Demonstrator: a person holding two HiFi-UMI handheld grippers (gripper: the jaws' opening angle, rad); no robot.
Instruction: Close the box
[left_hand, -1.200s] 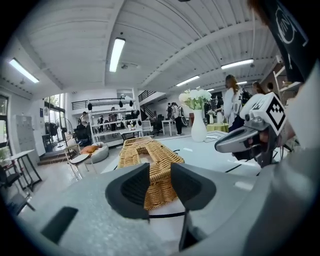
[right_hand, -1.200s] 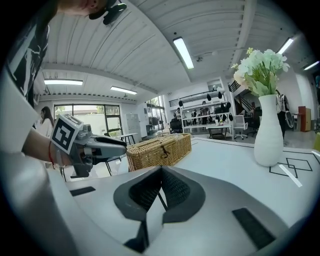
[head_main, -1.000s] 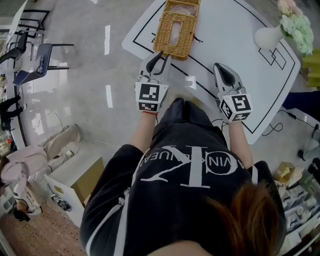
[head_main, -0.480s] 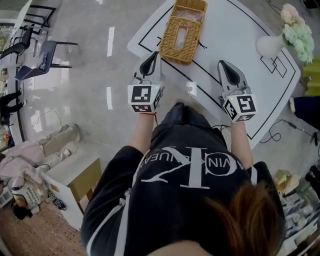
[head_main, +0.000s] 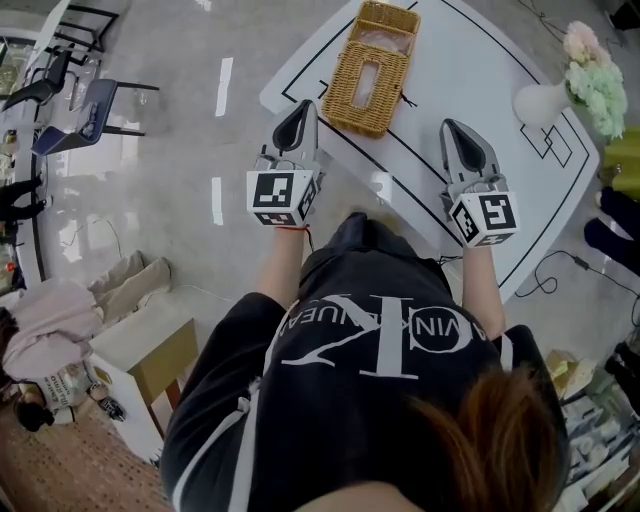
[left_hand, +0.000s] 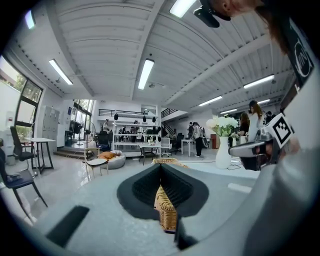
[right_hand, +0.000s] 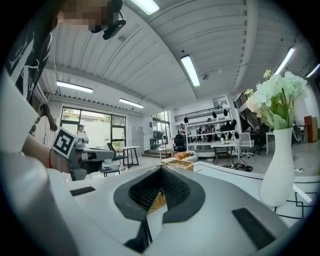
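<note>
- Wicker is what the box (head_main: 372, 75) is made of. It lies on the white counter (head_main: 470, 60) inside a black outline, well apart from the vase of flowers (head_main: 545, 98) at the right.
- The box's long axis runs away from the person, leaning a little to the right. Its far end shows a pale-lined hollow and its near part is a slotted panel. That panel looks like the lid folded out towards the person, though I cannot be sure.
- The left claw (head_main: 299, 108) is clenched on nothing. In the left gripper view its pads meet (left_hand: 161, 169), and the box shows beyond and below them.
- The right claw (head_main: 455, 128) is likewise clenched and empty. In the right gripper view (right_hand: 161, 172) the wicker shows past its tips.
- The box lies ahead of both claws, further onto the counter, and nearer the left one.
- In the head view the left claw's tip is just beside the box's near left corner, while the right claw stands apart across bare counter.
- Neither claw touches the box.
- The closing looks not yet begun. The left claw seems better placed to catch the near panel and swing it along the long axis.
</note>
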